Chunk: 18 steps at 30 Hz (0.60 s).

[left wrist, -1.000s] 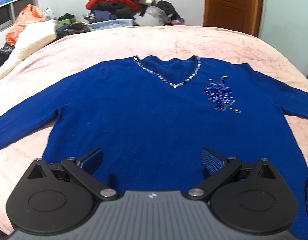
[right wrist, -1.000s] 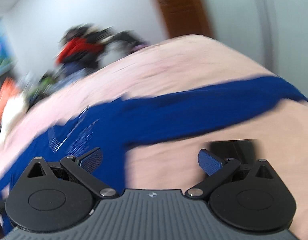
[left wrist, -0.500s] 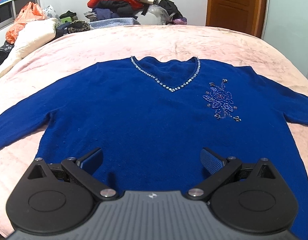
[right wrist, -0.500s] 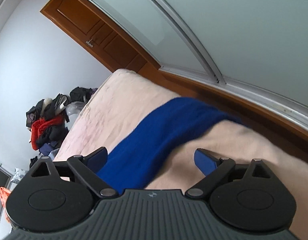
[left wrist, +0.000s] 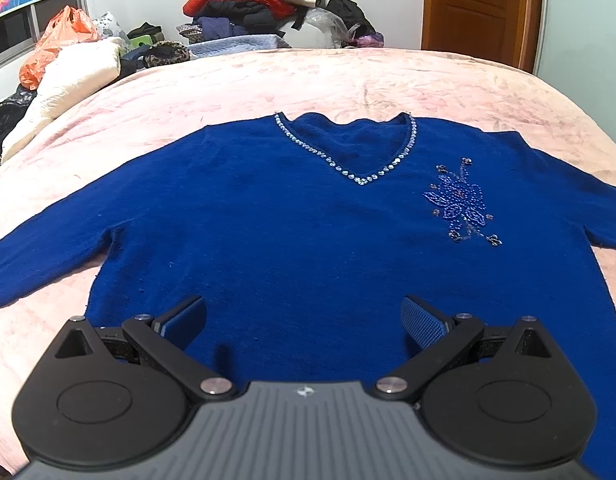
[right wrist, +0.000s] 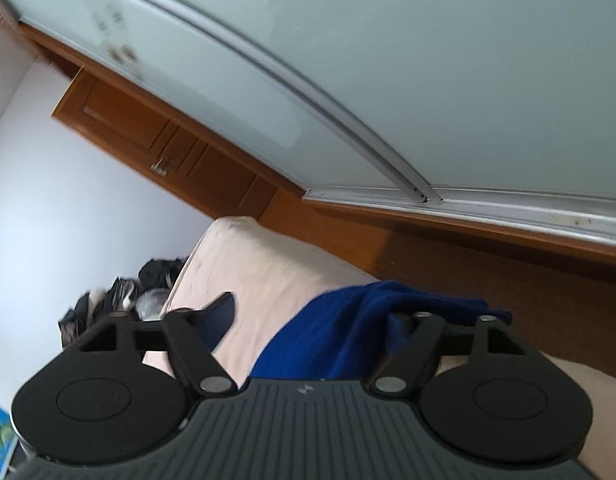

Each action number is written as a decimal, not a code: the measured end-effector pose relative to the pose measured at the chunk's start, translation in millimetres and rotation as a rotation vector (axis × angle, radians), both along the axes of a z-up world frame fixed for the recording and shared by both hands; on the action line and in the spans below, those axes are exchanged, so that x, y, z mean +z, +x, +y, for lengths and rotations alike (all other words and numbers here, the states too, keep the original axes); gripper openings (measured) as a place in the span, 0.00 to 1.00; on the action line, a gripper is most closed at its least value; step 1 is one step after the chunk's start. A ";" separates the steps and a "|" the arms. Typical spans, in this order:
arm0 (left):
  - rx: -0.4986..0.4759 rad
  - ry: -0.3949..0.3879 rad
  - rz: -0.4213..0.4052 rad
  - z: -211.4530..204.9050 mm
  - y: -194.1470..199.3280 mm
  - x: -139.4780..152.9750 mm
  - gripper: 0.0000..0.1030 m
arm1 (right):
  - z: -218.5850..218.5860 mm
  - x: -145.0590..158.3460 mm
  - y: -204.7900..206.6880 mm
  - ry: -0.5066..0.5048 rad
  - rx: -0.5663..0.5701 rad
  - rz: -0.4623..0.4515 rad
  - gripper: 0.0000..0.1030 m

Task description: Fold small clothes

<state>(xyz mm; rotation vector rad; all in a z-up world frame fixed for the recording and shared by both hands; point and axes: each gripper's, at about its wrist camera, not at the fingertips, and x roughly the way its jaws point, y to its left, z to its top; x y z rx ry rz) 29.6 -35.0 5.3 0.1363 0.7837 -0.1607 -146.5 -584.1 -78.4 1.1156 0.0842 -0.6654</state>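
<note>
1. So far nothing is folded. My blue sweater point(left wrist: 308, 248) lies flat, front up, across the pink bed point(left wrist: 388, 80), filling the middle of the left wrist frame, its sequinned V-neck toward the top and its beaded flower at centre right.

2. Both sleeves are spread out to the sides in that view: one runs off the left edge, the other off the right edge. The body looks smooth, so I judge the laying-out step done.

3. My left tool point(left wrist: 304, 320) hangs above the hem at the bottom of the frame, its pads wide apart, with only sweater cloth lying below them. It grips nothing.

4. My right tool point(right wrist: 308, 324) is at the sleeve end point(right wrist: 372, 320), low in the middle of the right wrist frame, near the bed's edge beside the wooden wardrobe base point(right wrist: 468, 264). Its jaws have just been closing, and the cuff sits between them.

5. The cloth bunches against the right-hand pad, while the left-hand pad point(right wrist: 218, 322) stands clear, with bare bed showing between it and the fabric. So I read this tool as half closed and not yet pinching.

6. Left to do, as I judge it: finish the pinch, carry this sleeve across the body, do the same with the other sleeve, then fold the body.
</note>
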 end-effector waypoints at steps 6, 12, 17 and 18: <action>0.018 0.021 -0.008 3.8 4.9 0.9 1.00 | -1.7 1.8 6.6 0.008 -0.038 0.088 0.12; 0.038 0.020 -0.013 13.2 8.6 3.0 1.00 | 23.6 30.5 24.5 -0.115 0.052 0.116 0.09; 0.066 0.003 -0.009 23.2 12.0 4.6 1.00 | 72.6 68.4 61.1 -0.271 0.214 0.153 0.09; 0.070 0.001 -0.008 25.5 12.4 4.7 1.00 | 85.8 74.6 70.9 -0.307 0.255 0.167 0.09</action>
